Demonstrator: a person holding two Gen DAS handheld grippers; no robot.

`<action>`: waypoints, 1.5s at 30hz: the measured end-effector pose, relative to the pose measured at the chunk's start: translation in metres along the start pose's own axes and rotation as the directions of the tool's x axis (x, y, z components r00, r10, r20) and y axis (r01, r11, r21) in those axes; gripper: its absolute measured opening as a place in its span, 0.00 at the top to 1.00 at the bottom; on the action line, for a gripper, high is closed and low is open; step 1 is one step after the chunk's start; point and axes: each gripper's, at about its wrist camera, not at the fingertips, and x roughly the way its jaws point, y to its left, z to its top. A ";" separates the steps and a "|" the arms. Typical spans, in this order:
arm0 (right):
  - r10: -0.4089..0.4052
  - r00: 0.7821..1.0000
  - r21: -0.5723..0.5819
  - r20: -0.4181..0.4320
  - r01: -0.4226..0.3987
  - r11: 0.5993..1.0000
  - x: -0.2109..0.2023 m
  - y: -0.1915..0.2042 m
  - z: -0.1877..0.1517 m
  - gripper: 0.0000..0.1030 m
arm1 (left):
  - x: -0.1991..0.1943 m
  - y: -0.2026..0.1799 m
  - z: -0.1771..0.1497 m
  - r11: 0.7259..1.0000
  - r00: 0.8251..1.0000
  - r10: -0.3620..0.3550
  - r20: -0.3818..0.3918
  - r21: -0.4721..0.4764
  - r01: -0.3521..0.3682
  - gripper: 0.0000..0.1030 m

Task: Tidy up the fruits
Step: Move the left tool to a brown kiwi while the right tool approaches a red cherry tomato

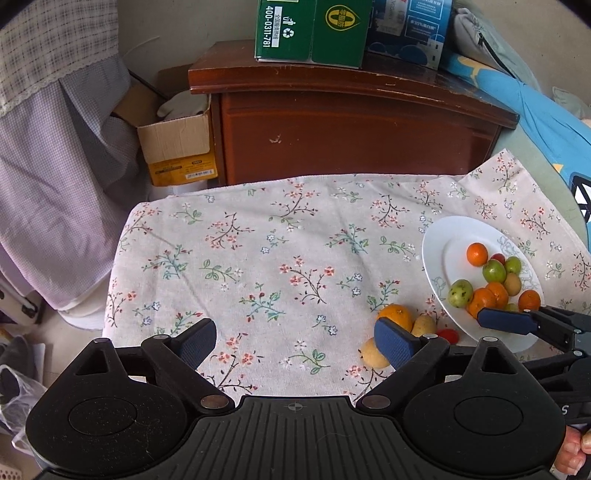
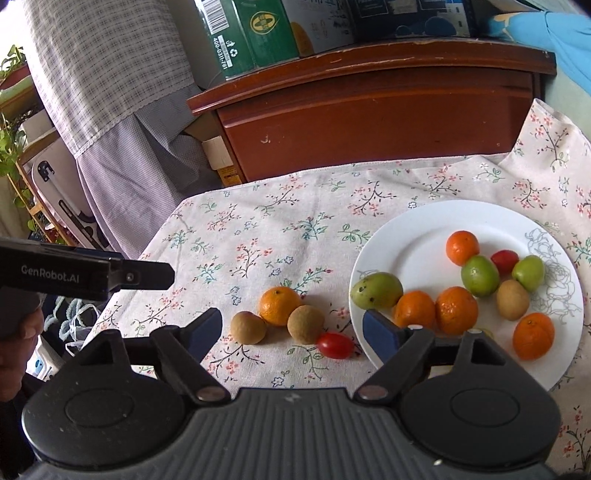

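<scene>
A white plate (image 2: 406,236) on the flowered cloth carries several oranges, green fruits, a brown longan and a cherry tomato. Left of the plate, loose on the cloth, lie an orange (image 2: 279,305), two longans (image 2: 248,327) (image 2: 306,324) and a cherry tomato (image 2: 335,345). My right gripper (image 2: 291,325) stands open just short of them, its right finger over the plate's near rim. My left gripper (image 1: 293,332) is open over bare cloth. The same orange (image 1: 397,315) and longan (image 1: 371,354) sit beside its right finger. The plate (image 1: 443,243) lies further right.
A dark wooden nightstand (image 1: 351,140) stands behind the table with a green carton (image 1: 310,33) on top. A cardboard box (image 1: 177,147) and checked fabric (image 1: 55,147) fill the left. The cloth's left edge (image 1: 118,258) drops to the floor.
</scene>
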 end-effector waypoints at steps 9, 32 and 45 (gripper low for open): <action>0.022 0.999 -0.052 -0.029 -0.024 0.998 0.010 0.007 -0.006 0.19 | 0.022 0.005 -0.004 1.000 0.999 -0.001 -0.033 -0.029 0.000 0.09; 0.007 0.992 -0.137 -0.124 -0.025 0.990 0.022 0.018 -0.017 0.39 | 0.034 0.004 -0.006 0.998 0.999 -0.016 -0.037 -0.054 0.014 0.09; -0.041 0.992 -0.164 -0.117 0.021 0.986 0.025 0.015 -0.017 0.61 | 0.031 -0.001 -0.008 0.998 0.998 -0.061 -0.023 -0.034 0.060 0.11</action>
